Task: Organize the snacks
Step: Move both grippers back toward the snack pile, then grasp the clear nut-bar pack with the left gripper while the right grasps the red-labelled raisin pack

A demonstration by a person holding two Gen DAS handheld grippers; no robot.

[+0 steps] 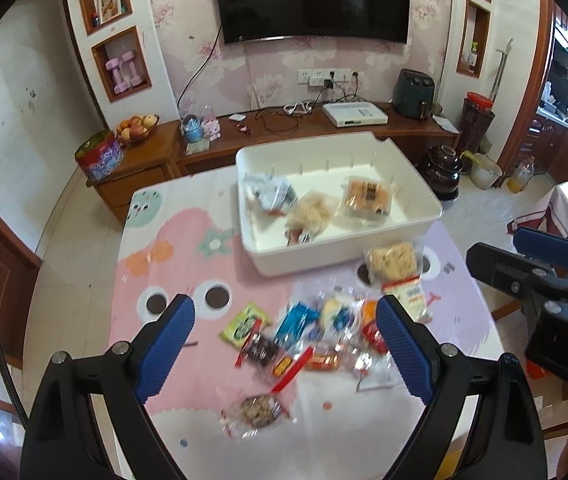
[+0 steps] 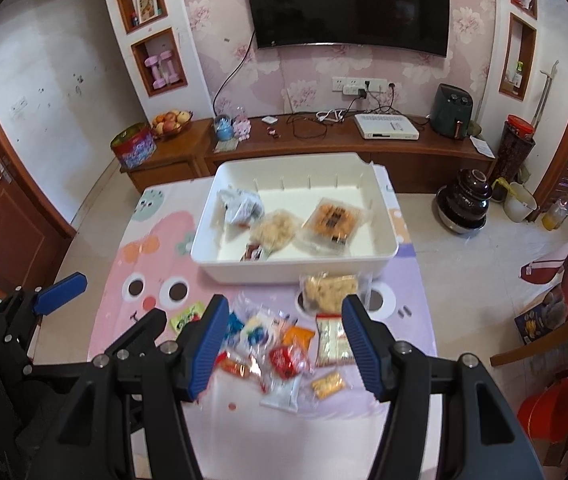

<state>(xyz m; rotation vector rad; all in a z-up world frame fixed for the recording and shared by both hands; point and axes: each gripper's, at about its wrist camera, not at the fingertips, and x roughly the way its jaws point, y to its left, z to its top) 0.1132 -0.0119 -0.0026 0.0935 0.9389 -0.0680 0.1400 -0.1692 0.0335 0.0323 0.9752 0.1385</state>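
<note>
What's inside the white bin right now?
Bin holds a grey foil bag, a clear bag of pale puffs, an orange biscuit pack, and a small dark packet half under the puffs. Anything beneath them is hidden.

Your table [image 2: 415, 320] has a pink and lilac cartoon cloth. White bin [image 2: 295, 270] sits toward its far edge, right of centre. Cracker pack [image 2: 329, 290] lies touching the bin's near wall. Loose snack pile [image 2: 280, 352] spreads mid-table; green packet [image 2: 188, 317] at its left, one nut-cluster pack [image 1: 258, 412] nearer you.
</note>
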